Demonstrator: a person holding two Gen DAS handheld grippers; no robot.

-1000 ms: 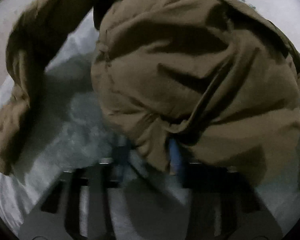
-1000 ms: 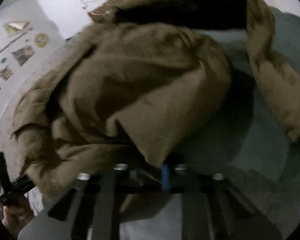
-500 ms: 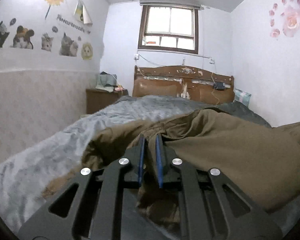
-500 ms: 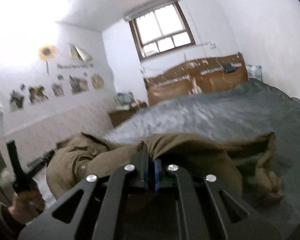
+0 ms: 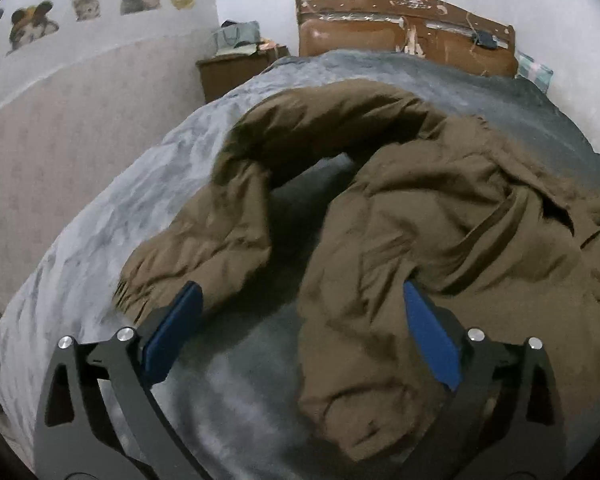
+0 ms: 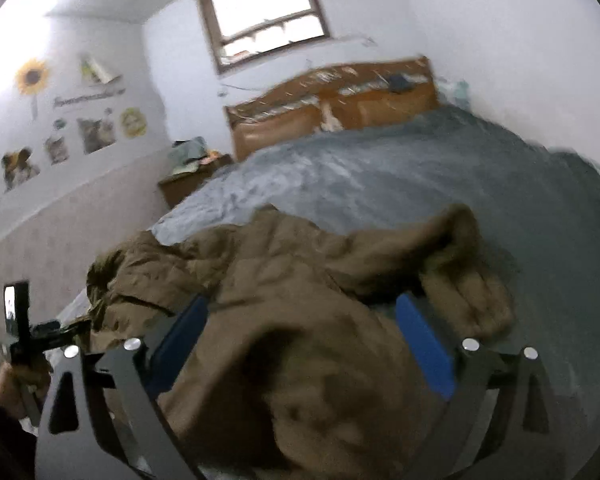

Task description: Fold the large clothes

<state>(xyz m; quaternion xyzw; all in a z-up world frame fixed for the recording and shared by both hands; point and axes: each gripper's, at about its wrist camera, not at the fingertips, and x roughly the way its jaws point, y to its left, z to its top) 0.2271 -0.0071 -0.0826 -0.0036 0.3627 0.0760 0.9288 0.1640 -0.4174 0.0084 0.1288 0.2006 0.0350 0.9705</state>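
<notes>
Olive-brown padded jacket lies crumpled under my left gripper and right gripper, whose jaws have just spread wide; cursive wall lettering blurs unreadable.

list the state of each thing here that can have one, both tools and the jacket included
left tool: open, jaws have just been opening, jacket fabric lies between the pads but is not pinched
right tool: open, jaws have just been opening, jacket lies loose between the pads
brown jacket: crumpled, unfolded, lying on the bed, one sleeve curled in a loop
grey blanket: spread over the bed, wrinkled
window: looks shut, blurred
</notes>
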